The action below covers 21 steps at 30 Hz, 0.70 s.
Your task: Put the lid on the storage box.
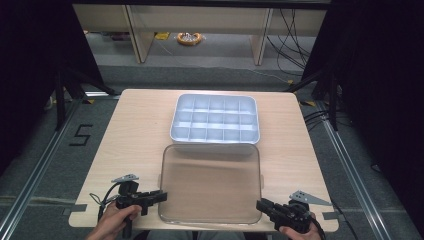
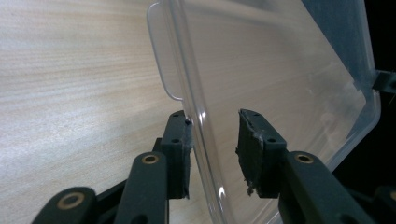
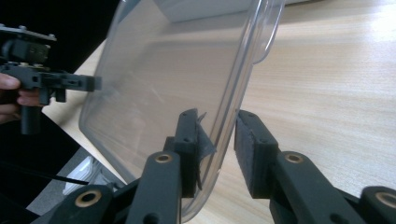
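High view: I've both grippers, left gripper (image 1: pixel 161 195) and right gripper (image 1: pixel 260 205), parted astride the clear rectangular plastic lid (image 1: pixel 210 184), gripping nothing; I'd close next, then lift toward the far white compartment tray (image 1: pixel 215 145).

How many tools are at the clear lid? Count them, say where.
2. The left tool straddles the clear lid at its near-left edge; the right tool straddles its near-right edge.

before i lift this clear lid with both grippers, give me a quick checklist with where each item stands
1. Left gripper straddles the clear lid edge: ok, rim sits between its jaws.
2. Left jaws shut on the rim: not ok, a gap shows.
3. Right gripper straddles the opposite edge: ok.
4. Right jaws shut on the rim: not ok, the outer jaw stands off.
5. White compartment tray unobstructed: ok, its cells look empty.
6. Lid lying flat on the table: cannot tell.
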Available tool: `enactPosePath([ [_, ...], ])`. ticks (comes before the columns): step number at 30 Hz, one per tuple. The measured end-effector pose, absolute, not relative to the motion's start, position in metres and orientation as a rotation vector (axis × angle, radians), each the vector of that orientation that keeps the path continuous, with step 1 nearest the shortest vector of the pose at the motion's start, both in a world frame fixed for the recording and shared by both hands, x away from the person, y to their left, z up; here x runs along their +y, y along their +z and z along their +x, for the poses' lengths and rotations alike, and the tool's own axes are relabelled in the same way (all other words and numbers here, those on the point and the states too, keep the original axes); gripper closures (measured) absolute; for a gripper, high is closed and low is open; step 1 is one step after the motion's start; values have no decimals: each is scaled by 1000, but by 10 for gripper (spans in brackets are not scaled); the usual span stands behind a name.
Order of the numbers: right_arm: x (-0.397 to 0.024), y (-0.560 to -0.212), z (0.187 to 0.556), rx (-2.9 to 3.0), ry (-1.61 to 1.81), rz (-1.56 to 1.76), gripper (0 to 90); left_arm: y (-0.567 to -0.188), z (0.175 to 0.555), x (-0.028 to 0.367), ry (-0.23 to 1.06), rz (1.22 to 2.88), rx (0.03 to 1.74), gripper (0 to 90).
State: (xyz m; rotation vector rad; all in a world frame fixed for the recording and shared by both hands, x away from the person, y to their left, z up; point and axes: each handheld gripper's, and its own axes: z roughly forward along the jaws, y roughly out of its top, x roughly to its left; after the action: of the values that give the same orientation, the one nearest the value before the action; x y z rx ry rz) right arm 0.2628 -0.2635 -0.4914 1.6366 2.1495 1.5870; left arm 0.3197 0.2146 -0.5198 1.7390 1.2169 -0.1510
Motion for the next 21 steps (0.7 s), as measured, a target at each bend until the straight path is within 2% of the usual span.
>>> enactPosePath([
  [4, -267, -494, 266, 2142, 1540, 1597, 717, -512, 314, 213, -124, 1676, 1208, 670],
  [5, -265, -492, 264, 2136, 1536, 1666, 716, -510, 313, 212, -117, 1677, 1210, 673],
  [12, -267, -492, 273, 2117, 1557, 1614, 700, -500, 308, 206, -25, 1725, 1184, 677],
  [21, -266, -485, 278, 2103, 1543, 1600, 718, -494, 311, 204, -10, 1733, 1192, 689],
])
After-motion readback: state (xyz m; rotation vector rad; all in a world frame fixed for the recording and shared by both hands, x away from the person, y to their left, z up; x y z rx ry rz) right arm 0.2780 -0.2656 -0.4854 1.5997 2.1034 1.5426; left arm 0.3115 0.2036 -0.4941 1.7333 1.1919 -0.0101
